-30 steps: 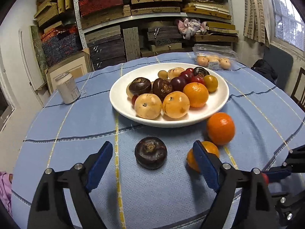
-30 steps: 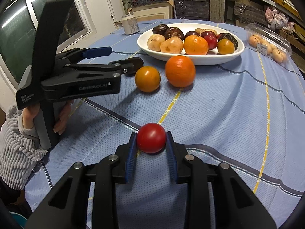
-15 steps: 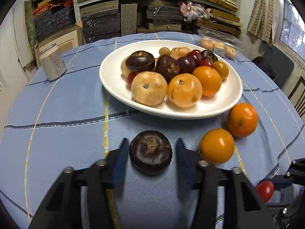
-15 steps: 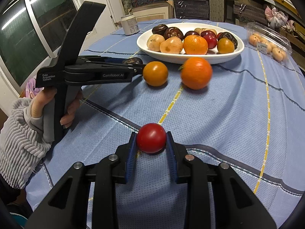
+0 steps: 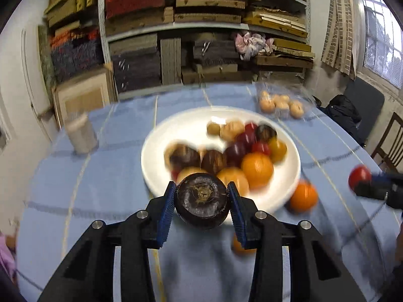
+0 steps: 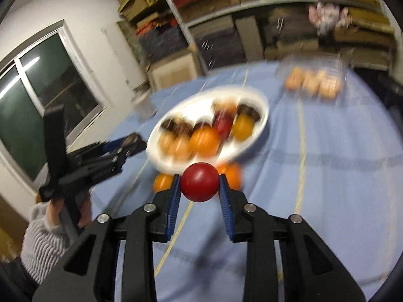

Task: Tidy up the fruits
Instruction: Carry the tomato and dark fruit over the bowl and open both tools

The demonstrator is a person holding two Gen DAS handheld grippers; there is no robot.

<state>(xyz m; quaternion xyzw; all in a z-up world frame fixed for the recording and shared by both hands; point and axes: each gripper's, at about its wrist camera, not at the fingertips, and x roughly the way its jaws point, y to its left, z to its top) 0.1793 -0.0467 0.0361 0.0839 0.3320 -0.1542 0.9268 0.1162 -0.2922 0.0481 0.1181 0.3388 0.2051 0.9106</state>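
Note:
My left gripper (image 5: 201,198) is shut on a dark brown round fruit (image 5: 202,201) and holds it lifted off the blue tablecloth, just in front of the white plate (image 5: 189,123) piled with several fruits. My right gripper (image 6: 199,186) is shut on a small red tomato (image 6: 199,185), also raised above the cloth; that tomato (image 5: 359,177) shows at the right edge of the left wrist view. Two oranges lie on the cloth beside the plate: one (image 5: 303,196) at its right rim, another (image 5: 239,246) half hidden under my left fingers.
A clear plastic box of pale round fruits (image 5: 280,104) sits behind the plate to the right. A small tin can (image 5: 80,134) stands at the left. Shelves of stacked boards fill the back wall. A hand in a grey ribbed sleeve (image 6: 47,229) holds the left gripper.
My left gripper closed on the dark fruit and lifted it toward the plate. My right gripper rose off the cloth with the tomato and moved closer to the plate.

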